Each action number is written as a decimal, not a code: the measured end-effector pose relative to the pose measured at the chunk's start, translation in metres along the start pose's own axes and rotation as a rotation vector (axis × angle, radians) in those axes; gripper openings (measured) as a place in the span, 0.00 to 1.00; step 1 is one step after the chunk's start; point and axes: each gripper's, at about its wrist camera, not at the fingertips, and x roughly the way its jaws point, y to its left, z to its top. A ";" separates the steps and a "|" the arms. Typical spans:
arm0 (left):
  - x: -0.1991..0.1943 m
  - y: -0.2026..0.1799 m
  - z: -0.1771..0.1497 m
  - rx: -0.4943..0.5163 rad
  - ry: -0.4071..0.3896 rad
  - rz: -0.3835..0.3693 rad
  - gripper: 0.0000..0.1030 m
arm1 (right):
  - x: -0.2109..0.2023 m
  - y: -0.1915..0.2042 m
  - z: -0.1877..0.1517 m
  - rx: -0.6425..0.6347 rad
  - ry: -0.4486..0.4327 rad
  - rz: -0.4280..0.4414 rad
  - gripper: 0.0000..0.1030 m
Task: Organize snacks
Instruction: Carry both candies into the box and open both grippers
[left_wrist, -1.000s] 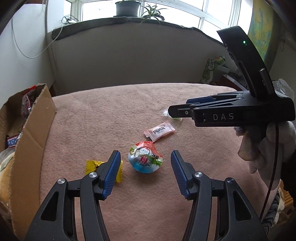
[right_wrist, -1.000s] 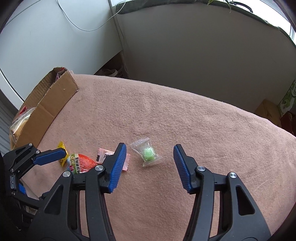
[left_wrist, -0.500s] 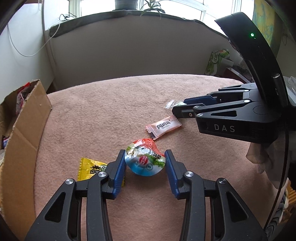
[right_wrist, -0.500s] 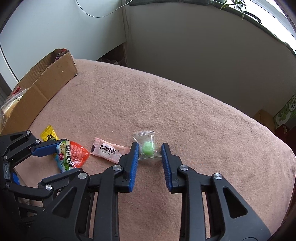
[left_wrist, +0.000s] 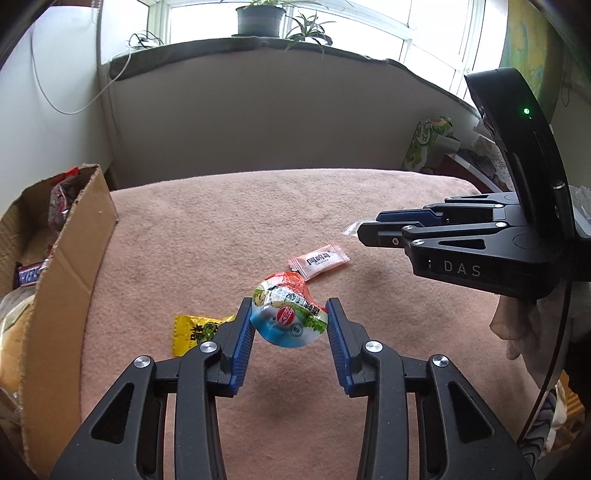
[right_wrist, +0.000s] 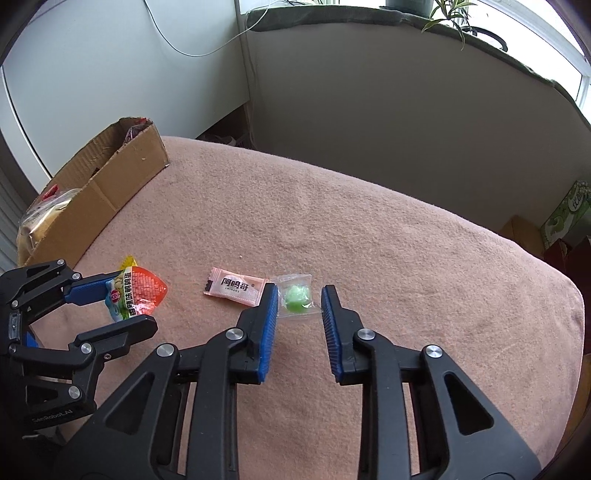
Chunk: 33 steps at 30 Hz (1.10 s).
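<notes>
While two claws grip | snacks: four | box: one

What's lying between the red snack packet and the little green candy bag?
A pink wrapped candy lies flat on the blanket, between the red packet and the green candy bag. The right wrist view shows it best.

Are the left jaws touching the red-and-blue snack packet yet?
Touching. Left wrist view shows both blue pads pressed against the red-and-blue snack packet, which the left gripper holds.
</notes>
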 end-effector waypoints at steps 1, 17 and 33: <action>-0.004 0.000 -0.001 -0.003 -0.006 -0.003 0.36 | -0.004 0.001 0.000 0.002 -0.008 -0.001 0.24; -0.070 0.013 -0.005 -0.050 -0.115 -0.021 0.35 | -0.074 0.030 -0.001 -0.034 -0.121 0.009 0.24; -0.124 0.079 -0.005 -0.141 -0.220 0.057 0.35 | -0.092 0.111 0.051 -0.131 -0.202 0.069 0.24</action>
